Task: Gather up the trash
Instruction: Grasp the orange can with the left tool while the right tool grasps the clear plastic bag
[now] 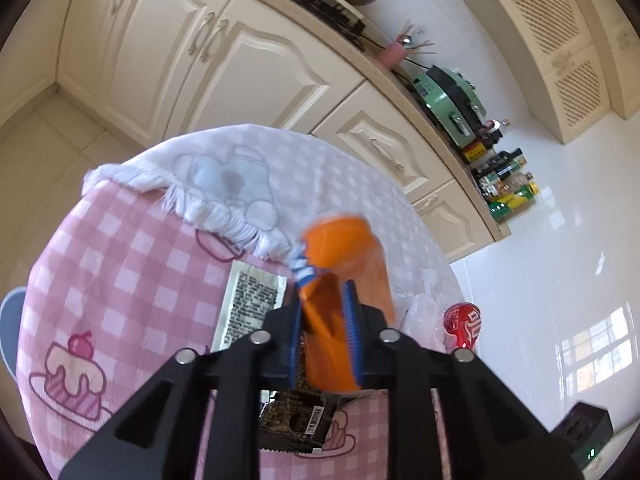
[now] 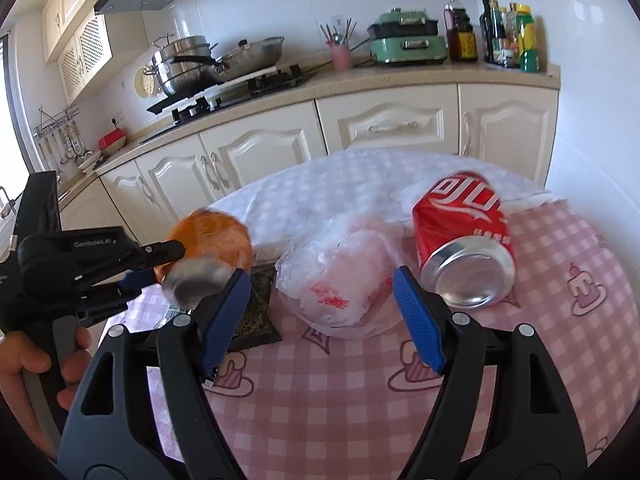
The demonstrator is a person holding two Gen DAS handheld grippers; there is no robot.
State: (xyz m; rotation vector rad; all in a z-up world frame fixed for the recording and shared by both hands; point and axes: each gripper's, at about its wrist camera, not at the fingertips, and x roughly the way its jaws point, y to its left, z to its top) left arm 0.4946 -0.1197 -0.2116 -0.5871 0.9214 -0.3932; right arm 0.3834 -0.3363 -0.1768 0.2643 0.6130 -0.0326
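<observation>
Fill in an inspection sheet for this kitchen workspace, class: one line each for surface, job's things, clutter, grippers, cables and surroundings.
Surface: round table under a pink checked cloth with cake prints; a white fringed cloth overlaps its far part.
Job's things: orange can held in the left gripper; dented red cola can lying on its side; crumpled white plastic bag; dark snack wrapper; printed sachet.
Clutter: nothing seen.
Grippers: left gripper shut on the orange can; right gripper open, fingers either side of the plastic bag, not touching.
Cables: nothing seen.
Surroundings: cream cabinets, gas hob with steel pots, green cooker, sauce bottles.
</observation>
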